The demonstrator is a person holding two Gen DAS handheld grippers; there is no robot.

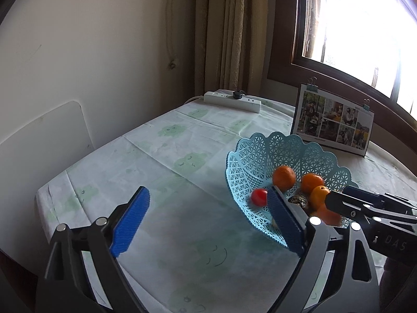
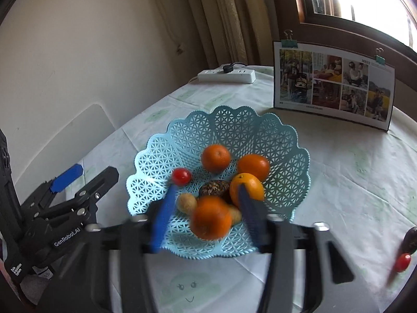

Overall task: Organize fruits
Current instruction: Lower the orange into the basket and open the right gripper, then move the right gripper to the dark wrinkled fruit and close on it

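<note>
We see two black plastic handheld grippers. The left gripper (image 1: 208,219) carries ribbed blue rubber finger pads (image 1: 131,219), with silver round pins (image 1: 314,220) at the linkage joints. The right gripper (image 2: 206,208) has the same blue pads, blurred. The left unit's body bears white "GenRobot.AI" lettering (image 2: 68,236) and a small white label.

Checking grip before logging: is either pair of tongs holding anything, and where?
Nothing. Left tongs gape empty; right tongs stand open around a blurred orange over the basket, touching neither finger.
</note>
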